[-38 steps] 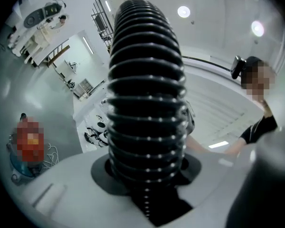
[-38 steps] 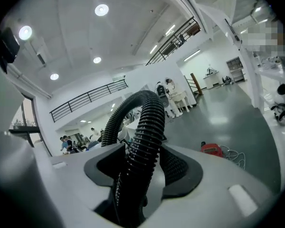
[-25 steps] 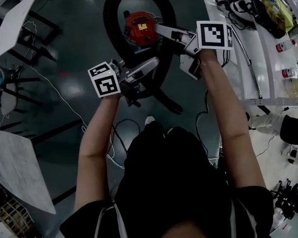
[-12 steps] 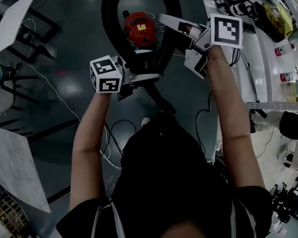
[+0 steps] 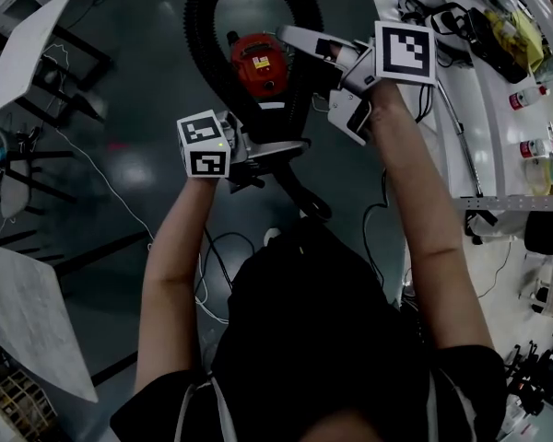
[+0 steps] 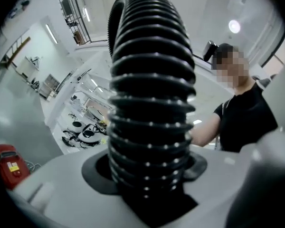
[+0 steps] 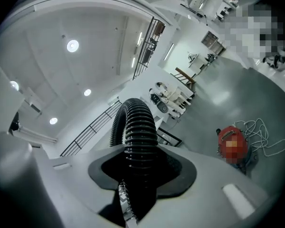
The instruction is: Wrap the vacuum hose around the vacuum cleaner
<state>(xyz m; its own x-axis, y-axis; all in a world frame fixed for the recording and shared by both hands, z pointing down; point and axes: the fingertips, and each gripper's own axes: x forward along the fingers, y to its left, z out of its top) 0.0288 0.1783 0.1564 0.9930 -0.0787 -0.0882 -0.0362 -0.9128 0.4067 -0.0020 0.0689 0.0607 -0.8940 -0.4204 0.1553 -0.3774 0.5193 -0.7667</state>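
1 vacuum hose (image 5: 201,37). 1 red vacuum cleaner (image 5: 258,63). 2 hand-held grippers: left hand-held gripper (image 5: 290,145), closing with the hose between its jaws, and right hand-held gripper (image 5: 295,37). 2 marker cubes (image 5: 203,144). 2 white panels (image 5: 28,44). 1 desk (image 5: 498,109).

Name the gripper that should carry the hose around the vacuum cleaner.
Probably right. The right gripper is clamped on the vacuum hose beside the vacuum cleaner; the left gripper is closing its jaws with hose between them, not yet pressing.

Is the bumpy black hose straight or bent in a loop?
Looped: from above, the ribbed black vacuum hose curves in an arch, the red vacuum cleaner showing inside it.
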